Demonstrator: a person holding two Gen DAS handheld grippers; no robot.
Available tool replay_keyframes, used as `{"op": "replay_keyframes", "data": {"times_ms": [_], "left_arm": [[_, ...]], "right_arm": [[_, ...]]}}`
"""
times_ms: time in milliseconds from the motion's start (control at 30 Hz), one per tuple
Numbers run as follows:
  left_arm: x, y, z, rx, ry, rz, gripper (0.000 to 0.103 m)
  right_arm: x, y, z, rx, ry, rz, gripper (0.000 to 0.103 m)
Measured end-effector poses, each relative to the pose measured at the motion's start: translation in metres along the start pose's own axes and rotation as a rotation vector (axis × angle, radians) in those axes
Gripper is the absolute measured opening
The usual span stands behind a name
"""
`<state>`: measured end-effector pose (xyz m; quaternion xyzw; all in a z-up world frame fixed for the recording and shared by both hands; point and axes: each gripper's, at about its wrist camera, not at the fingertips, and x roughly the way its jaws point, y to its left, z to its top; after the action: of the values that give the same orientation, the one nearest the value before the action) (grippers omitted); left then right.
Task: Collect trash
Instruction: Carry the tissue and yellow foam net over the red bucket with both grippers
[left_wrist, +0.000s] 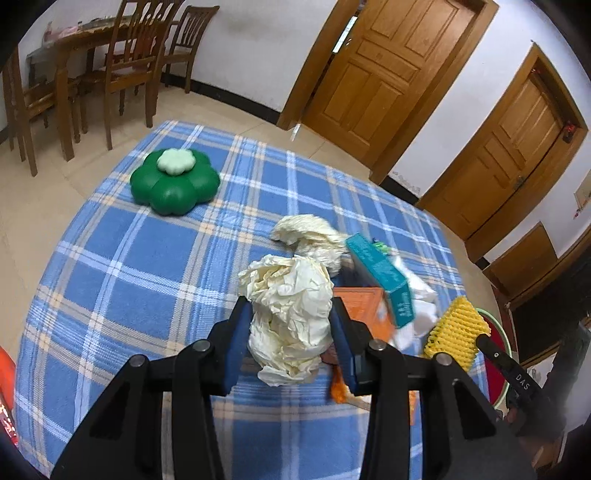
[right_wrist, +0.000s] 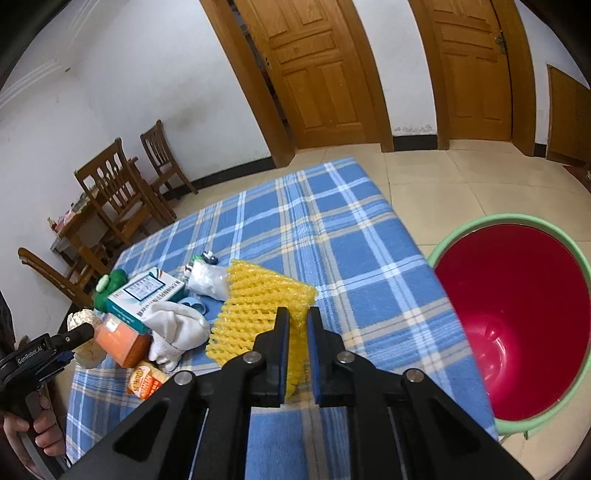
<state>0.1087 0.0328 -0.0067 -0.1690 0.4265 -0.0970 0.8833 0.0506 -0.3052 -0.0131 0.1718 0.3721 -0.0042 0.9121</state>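
Left gripper (left_wrist: 291, 314) clamps a crumpled paper wad (left_wrist: 291, 310) above the plaid tablecloth (left_wrist: 129, 258), right gripper (right_wrist: 298, 325) pinches a yellow foam net (right_wrist: 258, 314) over that cloth, just beside the red bucket (right_wrist: 517, 314).

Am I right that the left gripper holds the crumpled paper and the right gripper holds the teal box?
Not quite. The left gripper does hold the crumpled paper, but the right gripper is shut on the yellow foam net, as the right wrist view shows. The teal box lies in the pile.
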Motion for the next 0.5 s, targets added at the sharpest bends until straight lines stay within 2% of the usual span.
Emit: {"op": "replay_keyframes", "data": {"times_ms": [333, 500], "left_arm": [[-0.026, -0.035, -0.002, 0.073, -0.03, -0.066, 0.043], [-0.029, -0.053, -0.004, 0.107, -0.018, -0.096, 0.043]], "right_arm": [[-0.039, -0.017, -0.002, 0.059, -0.069, -0.017, 0.011], [-0.059, -0.031, -0.005, 0.09, -0.097, -0.032, 0.011]]}}
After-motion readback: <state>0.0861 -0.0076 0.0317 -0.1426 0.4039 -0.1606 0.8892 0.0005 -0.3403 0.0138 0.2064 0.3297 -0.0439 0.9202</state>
